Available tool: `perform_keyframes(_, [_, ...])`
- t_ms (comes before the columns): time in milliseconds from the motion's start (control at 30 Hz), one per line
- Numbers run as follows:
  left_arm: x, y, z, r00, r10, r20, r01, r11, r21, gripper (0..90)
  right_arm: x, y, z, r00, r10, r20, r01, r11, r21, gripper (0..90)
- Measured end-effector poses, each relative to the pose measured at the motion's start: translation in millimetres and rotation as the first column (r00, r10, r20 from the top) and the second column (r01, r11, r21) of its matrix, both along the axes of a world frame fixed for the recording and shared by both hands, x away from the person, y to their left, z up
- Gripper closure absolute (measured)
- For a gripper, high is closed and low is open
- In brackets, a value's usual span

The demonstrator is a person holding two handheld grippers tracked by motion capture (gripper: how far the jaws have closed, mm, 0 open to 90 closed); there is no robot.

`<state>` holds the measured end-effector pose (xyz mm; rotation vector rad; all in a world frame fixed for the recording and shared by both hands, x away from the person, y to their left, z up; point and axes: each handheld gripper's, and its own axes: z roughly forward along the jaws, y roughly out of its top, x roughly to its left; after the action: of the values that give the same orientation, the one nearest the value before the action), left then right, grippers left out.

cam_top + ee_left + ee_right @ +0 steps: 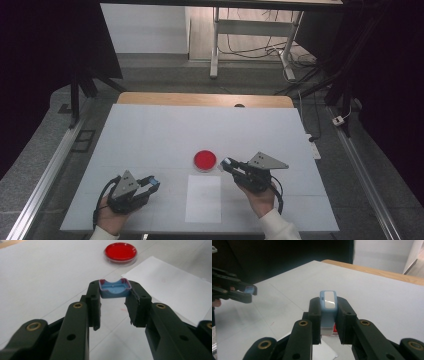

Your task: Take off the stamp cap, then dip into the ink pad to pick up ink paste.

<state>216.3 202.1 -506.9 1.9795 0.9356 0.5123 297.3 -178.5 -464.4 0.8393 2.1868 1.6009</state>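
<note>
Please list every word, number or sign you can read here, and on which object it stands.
None can be read.
Blue cap: no print visible.
Blue stamp body: its white label is blank or too blurred.
White sheet: faint marks, unreadable.
Red dish: no text.

Both claws are plain black with little brass rivets. The left claw (115, 305) pinches a light blue cap (115, 289) with reddish edges. The right claw (329, 315) grips a pale blue block (328, 305) with a white face. Just past the left claw: a bright red dish (121, 251) and a white paper sheet (172, 287) on a pale grey table (45, 277).
</note>
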Motion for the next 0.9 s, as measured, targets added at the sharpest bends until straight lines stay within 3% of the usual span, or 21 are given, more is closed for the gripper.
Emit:
perform_keyframes(267, [-3.3,15.9,-3.4,0.9996,0.028,-0.01,-0.028,0.9996,-0.004,65.2,4.9,-2.8,-1.5,1.0,-0.001,-0.009,0.001,1.0,-0.014,75.0])
perform_keyframes(600, [-0.8,14.6,-5.7,0.9996,0.017,-0.022,-0.017,0.9998,-0.006,65.2,7.1,0.1,2.3,1.0,0.0,0.008,0.0,0.999,-0.046,75.0])
perform_keyframes(900, [-0.9,13.1,-5.7,0.9997,0.012,-0.023,-0.012,0.9999,0.001,65.2,13.4,4.2,7.0,0.9999,0.011,0.002,-0.011,0.999,-0.043,75.0])
